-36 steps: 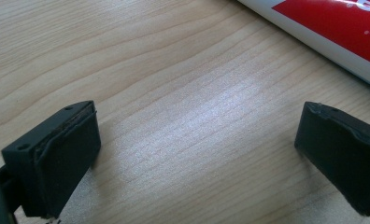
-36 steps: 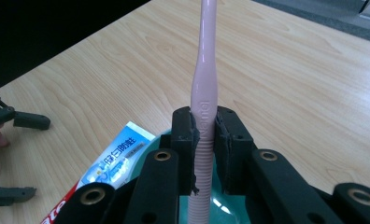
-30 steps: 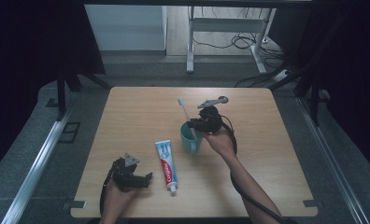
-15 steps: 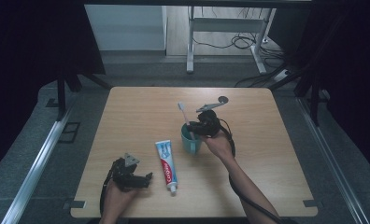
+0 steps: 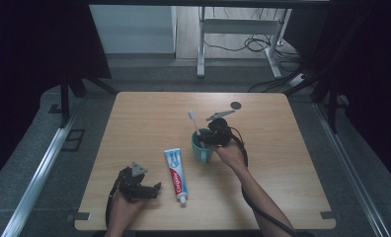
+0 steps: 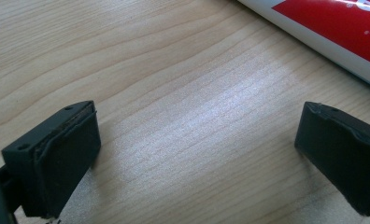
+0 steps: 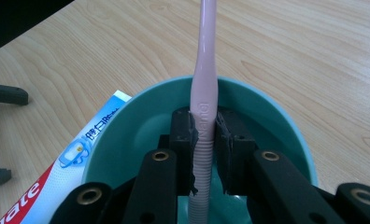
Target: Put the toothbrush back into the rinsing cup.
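Note:
A teal cup stands near the table's middle. My right gripper is over its rim, shut on a pink toothbrush whose head points up and away. In the right gripper view the jaws clamp the toothbrush handle above the cup, with the handle's lower end inside it. A red and white toothpaste tube lies left of the cup. My left gripper rests on the table beside the tube, open, with bare wood between its fingers and the tube at the upper right.
The wooden table has a small dark round spot near its far right. Beyond it are a grey floor, metal rails, a desk frame and cables.
My right gripper with the toothbrush has shifted slightly over the cup. The left gripper and the tube have stayed put.

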{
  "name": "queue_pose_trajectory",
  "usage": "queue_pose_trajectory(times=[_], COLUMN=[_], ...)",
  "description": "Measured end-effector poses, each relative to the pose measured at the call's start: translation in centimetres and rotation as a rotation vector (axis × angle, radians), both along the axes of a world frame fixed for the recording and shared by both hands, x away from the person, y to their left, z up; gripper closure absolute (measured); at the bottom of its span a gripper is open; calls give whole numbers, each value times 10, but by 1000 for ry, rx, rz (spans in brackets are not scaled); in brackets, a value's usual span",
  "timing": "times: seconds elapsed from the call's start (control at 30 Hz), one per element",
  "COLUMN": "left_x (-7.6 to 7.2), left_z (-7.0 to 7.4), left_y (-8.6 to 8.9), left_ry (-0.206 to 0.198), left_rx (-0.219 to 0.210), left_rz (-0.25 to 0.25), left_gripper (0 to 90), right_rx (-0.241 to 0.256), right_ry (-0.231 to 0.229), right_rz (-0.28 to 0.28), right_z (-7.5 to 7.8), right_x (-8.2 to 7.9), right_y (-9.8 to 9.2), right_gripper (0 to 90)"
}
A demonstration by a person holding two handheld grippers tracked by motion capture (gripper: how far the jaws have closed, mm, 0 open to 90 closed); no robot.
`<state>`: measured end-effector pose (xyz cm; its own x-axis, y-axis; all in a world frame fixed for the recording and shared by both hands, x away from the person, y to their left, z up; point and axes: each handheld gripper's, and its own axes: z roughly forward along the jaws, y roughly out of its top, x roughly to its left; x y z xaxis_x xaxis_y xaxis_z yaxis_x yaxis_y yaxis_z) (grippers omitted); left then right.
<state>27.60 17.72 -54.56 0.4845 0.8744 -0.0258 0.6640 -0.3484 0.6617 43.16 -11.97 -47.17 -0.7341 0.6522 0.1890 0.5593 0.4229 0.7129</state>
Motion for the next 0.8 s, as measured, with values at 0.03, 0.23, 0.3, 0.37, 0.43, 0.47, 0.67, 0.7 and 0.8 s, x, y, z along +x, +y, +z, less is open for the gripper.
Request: queue_pose_trajectory(times=[0.03, 0.23, 0.3, 0.37, 0.43, 0.47, 0.67, 0.7, 0.8], left_x=[0, 0, 0, 0, 0, 0, 0, 0, 0], left_z=[0, 0, 0, 0, 0, 0, 0, 0, 0], left_y=[0, 0, 0, 0, 0, 0, 0, 0, 0], left_ry=[0, -1, 0, 0, 0, 0, 0, 0, 0], left_rx=[0, 1, 0, 0, 0, 0, 0, 0, -1], left_rz=[0, 1, 0, 0, 0, 0, 0, 0, 0], left_gripper=[2, 2, 2, 2, 2, 2, 2, 2, 2], right_rx=[-3, -19, -25, -25, -28, -30, -36, -35, -38], right_ry=[2, 6, 2, 2, 0, -2, -23, -26, -36], right_rz=[3, 4, 8, 8, 6, 8, 14, 15, 18], right_z=[0, -1, -1, 0, 1, 1, 7, 8, 11], right_x=[0, 0, 0, 0, -1, -2, -6, -7, -8], right_y=[0, 0, 0, 0, 0, 0, -1, -1, -2], right_gripper=[765, 736, 727, 719, 711, 704, 655, 645, 614])
